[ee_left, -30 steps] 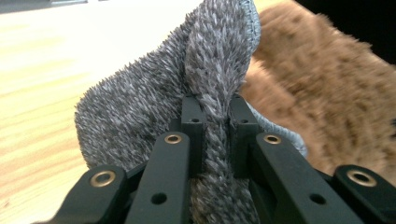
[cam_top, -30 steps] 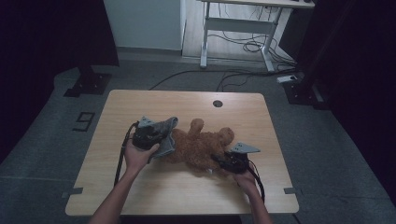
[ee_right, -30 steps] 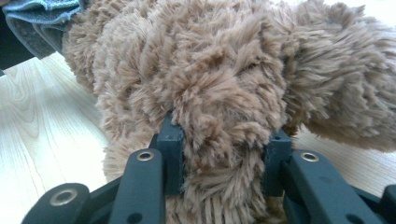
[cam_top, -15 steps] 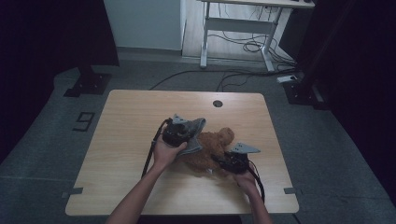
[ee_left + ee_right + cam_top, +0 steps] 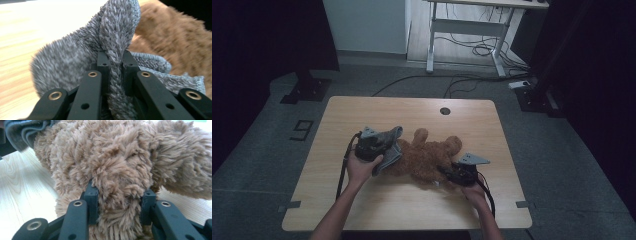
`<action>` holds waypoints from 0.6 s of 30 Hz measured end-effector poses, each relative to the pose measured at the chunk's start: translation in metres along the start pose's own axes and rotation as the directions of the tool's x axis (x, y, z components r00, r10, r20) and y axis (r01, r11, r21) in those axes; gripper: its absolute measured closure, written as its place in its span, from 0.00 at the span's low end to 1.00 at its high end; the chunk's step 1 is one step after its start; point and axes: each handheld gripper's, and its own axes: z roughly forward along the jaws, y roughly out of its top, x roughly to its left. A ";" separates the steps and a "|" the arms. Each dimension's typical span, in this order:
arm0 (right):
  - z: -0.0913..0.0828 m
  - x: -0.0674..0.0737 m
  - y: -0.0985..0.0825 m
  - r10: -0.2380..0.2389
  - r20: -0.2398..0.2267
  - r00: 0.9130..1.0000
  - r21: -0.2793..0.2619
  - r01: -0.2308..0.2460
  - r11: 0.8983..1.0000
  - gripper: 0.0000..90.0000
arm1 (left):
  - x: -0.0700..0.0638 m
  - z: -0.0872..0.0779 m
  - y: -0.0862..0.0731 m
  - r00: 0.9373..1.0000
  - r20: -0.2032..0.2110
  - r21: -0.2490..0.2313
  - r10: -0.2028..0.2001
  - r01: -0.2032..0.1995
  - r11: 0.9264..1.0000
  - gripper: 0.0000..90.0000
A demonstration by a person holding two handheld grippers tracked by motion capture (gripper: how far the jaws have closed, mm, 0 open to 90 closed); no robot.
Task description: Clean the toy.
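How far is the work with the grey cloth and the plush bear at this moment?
Done: both grasps are made. The left gripper is shut on a fold of the grey cloth, and the right gripper clamps a limb of the brown plush bear on the wooden table. In hand: the cloth hangs at the bear's left side, touching it. Left: the cloth is bunched, not yet spread over or around the bear.

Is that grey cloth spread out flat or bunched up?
Bunched up: the cloth is pinched into a fold between the left gripper's jaws, draping beside the teddy.
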 end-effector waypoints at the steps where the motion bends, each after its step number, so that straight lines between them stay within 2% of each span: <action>1: 0.000 0.000 0.000 0.003 0.000 1.000 -0.001 -0.003 1.000 0.68 | 0.005 -0.001 -0.003 1.000 -0.018 0.011 -0.010 0.010 1.000 0.89; 2: 0.000 -0.001 0.000 0.006 -0.001 1.000 -0.002 -0.006 1.000 0.68 | 0.012 -0.001 -0.008 0.999 -0.027 0.025 -0.029 0.030 0.999 0.89; 5: 0.000 -0.002 0.000 0.009 0.000 1.000 -0.001 -0.009 1.000 0.69 | 0.024 -0.003 -0.019 0.997 -0.002 0.042 -0.077 0.077 0.996 0.89; 7: 0.000 -0.002 0.000 0.006 0.002 1.000 -0.003 -0.006 1.000 0.69 | 0.022 -0.009 -0.017 0.996 0.018 0.006 -0.085 0.085 0.996 0.89; 8: 0.001 -0.002 0.000 0.005 0.007 1.000 -0.005 -0.005 1.000 0.69 | 0.020 -0.013 -0.014 0.997 0.024 -0.009 -0.077 0.077 0.997 0.89; 10: 0.002 -0.001 0.001 0.007 0.019 1.000 -0.013 -0.007 1.000 0.70 | 0.007 -0.021 -0.002 0.997 0.052 -0.050 -0.049 0.051 0.997 0.89; 13: 0.003 0.001 0.002 0.001 0.039 0.999 -0.016 0.000 1.000 0.70 | -0.024 -0.025 0.020 0.995 0.095 -0.089 0.021 -0.013 0.996 0.89; 14: 0.003 0.001 0.002 0.000 0.042 0.999 -0.016 0.001 1.000 0.70 | -0.036 -0.023 0.027 0.993 0.111 -0.091 0.045 -0.035 0.995 0.89; 16: 0.003 0.001 0.002 0.000 0.041 0.999 -0.017 0.000 1.000 0.70 | -0.063 -0.010 0.041 0.984 0.151 -0.083 0.098 -0.086 0.993 0.89; 18: 0.003 0.001 0.001 -0.001 0.040 0.999 -0.019 0.002 1.000 0.70 | -0.083 0.006 0.050 0.977 0.176 -0.059 0.122 -0.113 0.992 0.89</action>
